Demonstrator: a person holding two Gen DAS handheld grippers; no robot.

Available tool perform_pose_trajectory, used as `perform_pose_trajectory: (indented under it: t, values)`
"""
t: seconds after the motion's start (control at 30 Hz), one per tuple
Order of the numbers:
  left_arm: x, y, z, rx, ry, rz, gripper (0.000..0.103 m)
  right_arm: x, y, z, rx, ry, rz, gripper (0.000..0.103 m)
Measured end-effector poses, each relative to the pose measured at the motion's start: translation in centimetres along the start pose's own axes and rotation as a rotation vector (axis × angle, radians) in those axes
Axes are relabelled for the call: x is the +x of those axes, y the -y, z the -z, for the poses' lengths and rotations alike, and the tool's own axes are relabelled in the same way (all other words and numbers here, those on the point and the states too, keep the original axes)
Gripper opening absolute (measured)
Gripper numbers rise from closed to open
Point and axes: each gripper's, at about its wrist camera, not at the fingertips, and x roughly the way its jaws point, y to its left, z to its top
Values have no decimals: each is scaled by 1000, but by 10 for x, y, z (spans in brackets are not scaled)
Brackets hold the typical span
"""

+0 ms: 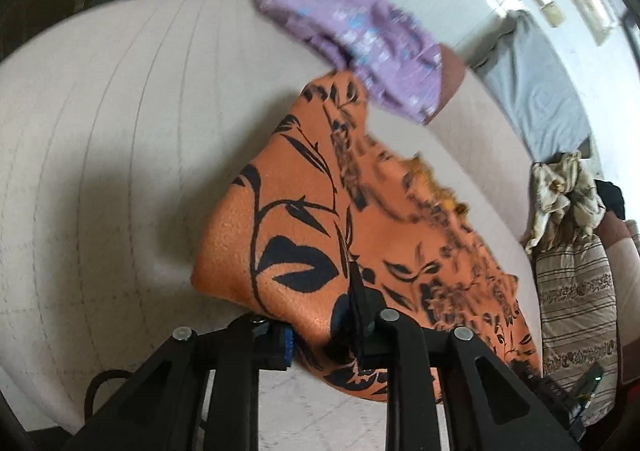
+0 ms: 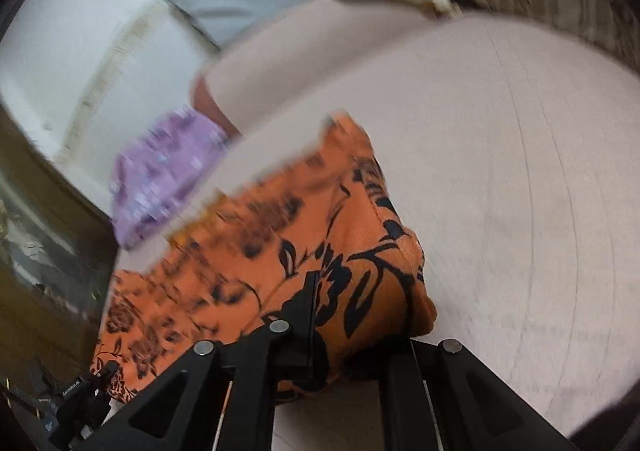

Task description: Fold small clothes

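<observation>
1. Black two-finger left gripper [image 1: 324,335] is clamped on a bunched edge of the orange cloth with black leaf print [image 1: 304,219].
2. Black right gripper [image 2: 344,335] is pinched nearly closed on the same cloth's other end.
3. Cloth hangs lifted above the pale quilted bed cover [image 1: 104,123].
4. Crumpled purple patterned garment [image 1: 348,31] lies beyond, at the cover's edge.

An orange garment [image 1: 320,211] printed with black leaves and vines is hanging stretched between the two grippers. One edge is lying pinched in the left gripper [image 1: 324,335], and the cloth is running up and away to the right of it. The opposite edge is sitting clamped in the right gripper [image 2: 344,335], spreading out to its left. A purple patterned garment [image 1: 352,31] is lying crumpled on the surface beyond the orange one, well ahead of both grippers.
</observation>
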Motion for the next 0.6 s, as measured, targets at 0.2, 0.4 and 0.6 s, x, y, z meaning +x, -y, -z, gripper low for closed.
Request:
perform_pose_trajectory:
  t: [0.2,0.4,0.6]
  values:
    - [-14,-19,-14,-78,23,-41,46,3,20,-3,122,-123,-45,26]
    - [-57,-12,-26,-24,284,-188,59,-25,59,1,269,-69,-100,68]
    - [-42,59,-3,281,314,-107,74,-21,71,-1,344,-44,-150,68]
